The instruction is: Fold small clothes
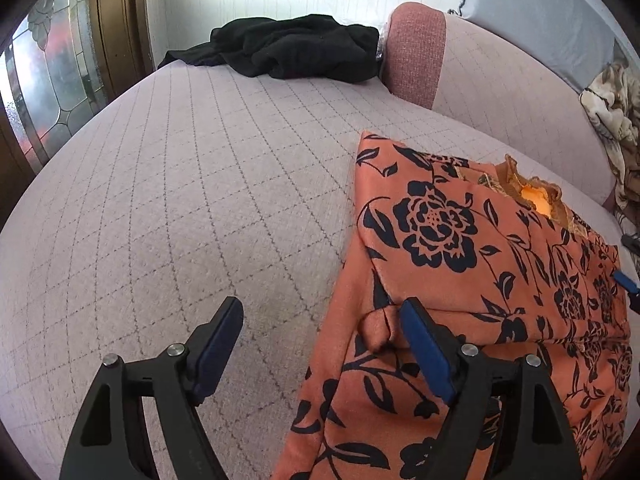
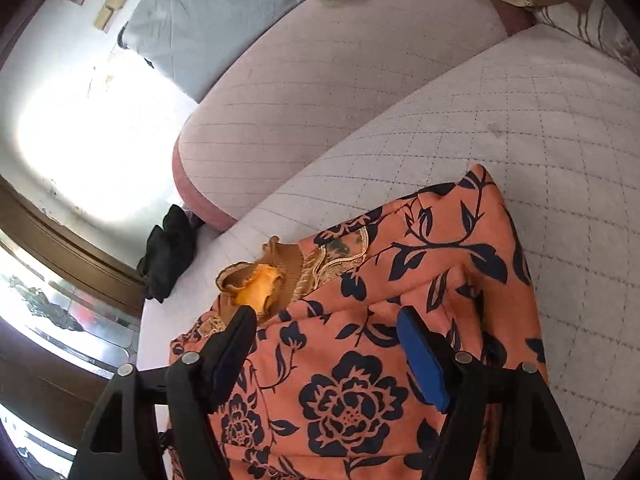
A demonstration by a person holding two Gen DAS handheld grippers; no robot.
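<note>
An orange garment with dark blue flowers point(image 1: 460, 264) lies partly folded on the pale quilted sofa seat point(image 1: 180, 200). Its frilled neck opening point(image 1: 536, 196) faces the backrest. My left gripper point(image 1: 320, 324) is open and empty at the garment's left edge, its right finger over the cloth, its left finger over the bare seat. In the right wrist view the same garment point(image 2: 360, 360) fills the lower middle, neck opening point(image 2: 256, 280) at the left. My right gripper point(image 2: 324, 332) is open above the cloth, holding nothing.
A black garment point(image 1: 296, 46) lies bunched at the far end of the seat, by the pink armrest point(image 1: 416, 56). A grey cushion point(image 1: 540, 20) and a patterned blanket point(image 1: 612, 108) rest on the backrest. A stained-glass door point(image 1: 44, 72) stands left.
</note>
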